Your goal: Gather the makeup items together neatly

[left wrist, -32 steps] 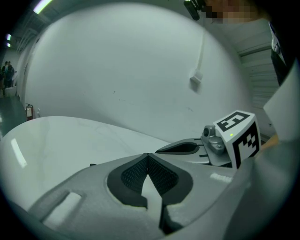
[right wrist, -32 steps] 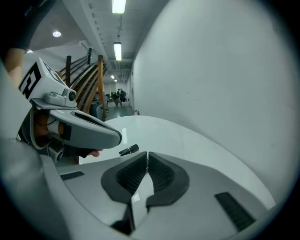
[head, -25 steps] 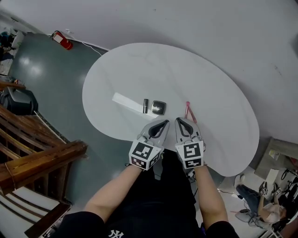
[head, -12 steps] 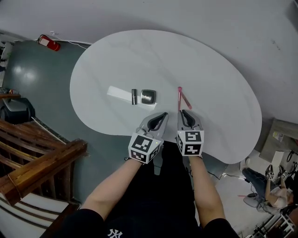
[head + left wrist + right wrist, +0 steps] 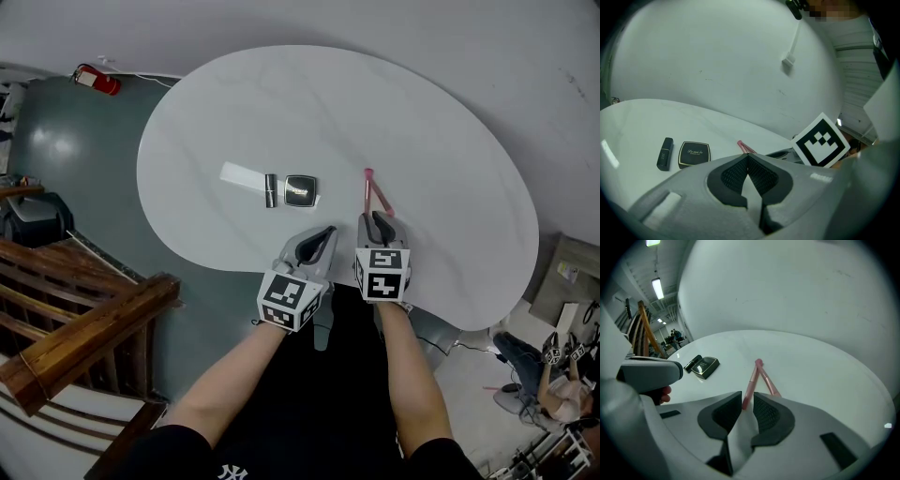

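Two thin pink makeup sticks (image 5: 368, 191) lie in a V on the white oval table (image 5: 422, 131); the right gripper view shows them as pink sticks (image 5: 751, 379). Left of them lie a black compact (image 5: 299, 189) and a black lipstick (image 5: 270, 190). My right gripper (image 5: 378, 217) is at the sticks' near ends. Its jaws are opening, and the left stick's end lies between them without being pressed (image 5: 748, 401). My left gripper (image 5: 328, 231) hovers shut and empty at the table's near edge. From it I see the compact (image 5: 694, 154) and lipstick (image 5: 664, 153) ahead to the left.
A bright strip of reflected light (image 5: 242, 175) lies on the table left of the lipstick. A wooden railing (image 5: 84, 328) stands at the left. A red fire extinguisher (image 5: 98, 82) sits on the green floor at the far left. The table's near edge runs just under both grippers.
My right gripper has moved forward to the pink sticks' near ends, and its jaws have parted. The left gripper stays shut beside it. The makeup items have not moved.
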{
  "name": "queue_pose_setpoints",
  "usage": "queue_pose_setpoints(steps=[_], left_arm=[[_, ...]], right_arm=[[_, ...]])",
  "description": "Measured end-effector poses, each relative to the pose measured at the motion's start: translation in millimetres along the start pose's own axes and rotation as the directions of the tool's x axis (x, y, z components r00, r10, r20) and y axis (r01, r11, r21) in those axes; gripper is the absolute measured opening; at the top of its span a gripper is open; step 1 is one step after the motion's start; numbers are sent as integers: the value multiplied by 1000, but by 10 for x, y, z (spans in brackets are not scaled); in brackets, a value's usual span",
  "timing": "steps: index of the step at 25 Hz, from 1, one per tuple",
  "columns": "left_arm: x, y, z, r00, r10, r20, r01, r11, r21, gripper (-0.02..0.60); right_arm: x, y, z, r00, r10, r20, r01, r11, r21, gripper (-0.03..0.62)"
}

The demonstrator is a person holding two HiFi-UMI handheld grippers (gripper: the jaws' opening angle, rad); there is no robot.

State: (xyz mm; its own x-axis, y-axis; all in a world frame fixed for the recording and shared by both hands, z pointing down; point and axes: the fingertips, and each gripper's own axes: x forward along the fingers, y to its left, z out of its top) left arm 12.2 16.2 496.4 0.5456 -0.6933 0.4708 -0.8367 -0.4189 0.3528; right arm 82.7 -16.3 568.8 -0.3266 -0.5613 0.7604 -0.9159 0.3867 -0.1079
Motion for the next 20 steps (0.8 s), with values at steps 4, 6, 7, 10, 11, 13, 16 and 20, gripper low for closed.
queue_pose_setpoints(steps=[4, 6, 7, 10, 11, 13, 16, 20], left_arm=[[28, 54, -9, 1000, 1, 3, -1, 1000, -5, 8], [31, 76, -14, 1000, 0, 4, 0, 1000, -7, 8], [31, 86, -17, 1000, -1, 3, 1, 1000, -8, 8], [18, 114, -34, 1000, -2, 1, 2, 1000, -10, 8], [8, 123, -40, 1000, -2, 1, 2, 1000, -11, 8], [-22, 137, -47, 1000, -2, 0, 2, 1000, -12, 8], [-76, 172, -41, 1000, 0, 4, 0, 1000, -12, 8], [-176, 225, -2, 1000, 12, 17, -11, 1000, -12, 8]], right_arm=[[58, 3, -31, 998, -38, -43, 36, 999, -27, 86], [60, 11, -24, 996, -55, -64, 52, 997, -52, 84], [59, 14, -17, 996, -62, -72, 57, 996, -65, 79], [77, 22, -11, 995, -68, -78, 62, 996, -70, 43], [83, 26, -16, 995, -64, -75, 60, 997, -56, 41], [79, 45, -9, 997, -51, -61, 50, 999, -13, 40], [40, 138, 101, 1000, -12, -22, 13, 998, 66, 40], [-17, 356, 256, 999, 45, 24, -49, 986, 157, 40]])
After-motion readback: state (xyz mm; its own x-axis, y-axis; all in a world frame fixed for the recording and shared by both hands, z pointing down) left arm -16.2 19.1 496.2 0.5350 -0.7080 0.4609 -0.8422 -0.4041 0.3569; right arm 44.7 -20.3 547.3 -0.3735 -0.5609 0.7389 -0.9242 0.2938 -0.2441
